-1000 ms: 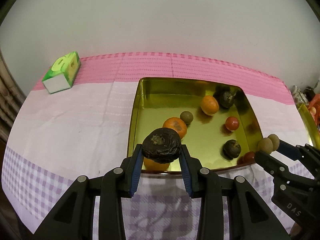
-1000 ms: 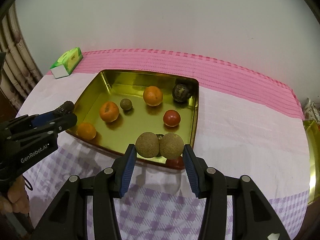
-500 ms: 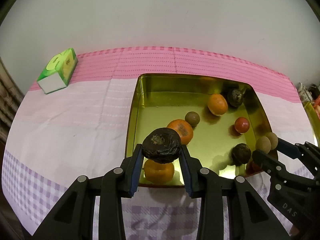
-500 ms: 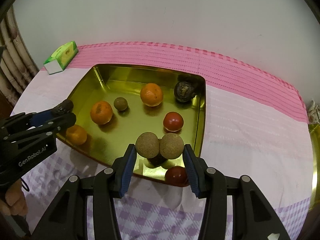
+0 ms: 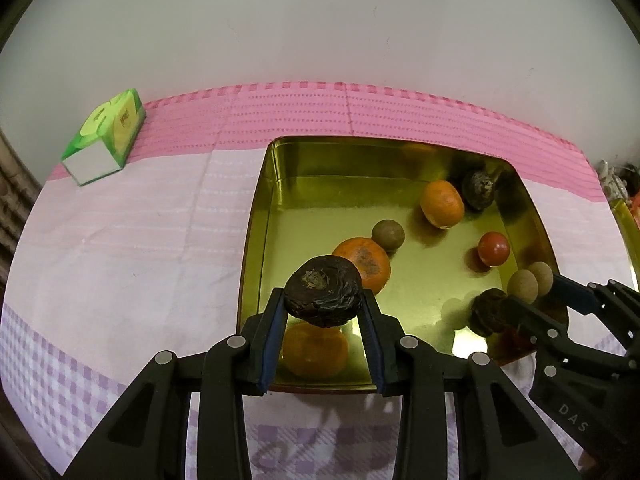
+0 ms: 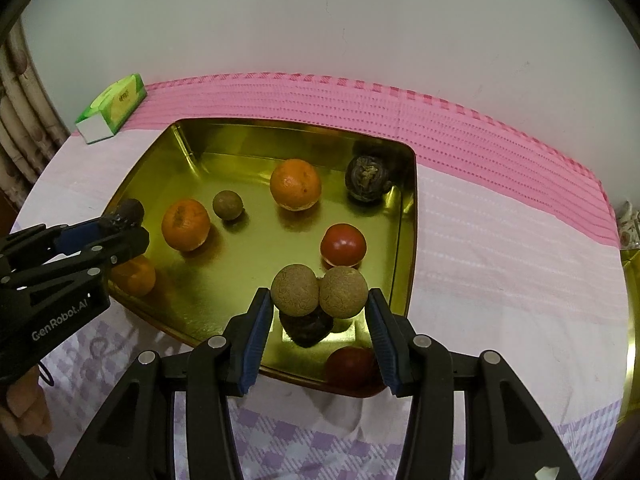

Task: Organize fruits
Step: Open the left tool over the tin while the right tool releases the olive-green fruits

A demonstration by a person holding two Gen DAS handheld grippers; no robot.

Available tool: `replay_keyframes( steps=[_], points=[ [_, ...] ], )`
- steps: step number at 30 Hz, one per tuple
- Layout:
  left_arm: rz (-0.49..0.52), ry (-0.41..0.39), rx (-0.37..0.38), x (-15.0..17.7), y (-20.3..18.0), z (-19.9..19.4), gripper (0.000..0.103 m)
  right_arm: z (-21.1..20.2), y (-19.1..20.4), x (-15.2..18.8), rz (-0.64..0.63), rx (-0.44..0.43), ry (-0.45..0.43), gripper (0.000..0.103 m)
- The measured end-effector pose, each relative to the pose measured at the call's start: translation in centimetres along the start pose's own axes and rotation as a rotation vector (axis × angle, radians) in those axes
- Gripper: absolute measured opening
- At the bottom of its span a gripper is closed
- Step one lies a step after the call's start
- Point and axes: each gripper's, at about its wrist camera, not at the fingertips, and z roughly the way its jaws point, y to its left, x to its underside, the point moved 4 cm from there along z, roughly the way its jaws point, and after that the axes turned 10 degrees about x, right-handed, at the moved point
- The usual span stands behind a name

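Observation:
My left gripper (image 5: 323, 300) is shut on a dark wrinkled fruit (image 5: 323, 297), held over the near left corner of the gold tray (image 5: 264, 184). My right gripper (image 6: 319, 295) is shut on two tan round fruits (image 6: 296, 289) side by side, above the tray's near right corner (image 6: 406, 216). In the tray lie oranges (image 6: 295, 184), a red tomato (image 6: 343, 243), a small brown fruit (image 6: 227, 205), and dark wrinkled fruits (image 6: 366, 178). Another orange (image 5: 314, 354) sits under my left jaws. A dark fruit (image 6: 306, 328) and a red one (image 6: 350, 366) lie under my right jaws.
A green tissue box (image 5: 106, 136) lies at the table's far left on the pink cloth. A second gold tray (image 6: 632, 320) shows at the right edge. A white wall stands behind the table. A hand (image 6: 24, 408) grips the left tool at the lower left.
Both grippers have come closer to the tray and lower, each still holding its fruit; the tray now looks larger in both views.

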Motion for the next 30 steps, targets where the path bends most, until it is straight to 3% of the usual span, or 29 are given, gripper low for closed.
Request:
replay_keyframes(
  steps=[30],
  points=[
    [-0.02,0.051,0.018,0.4,0.4,2.3,0.037,1.6,0.4,-0.2,0.014,-0.005,0.032,0.046]
  ],
)
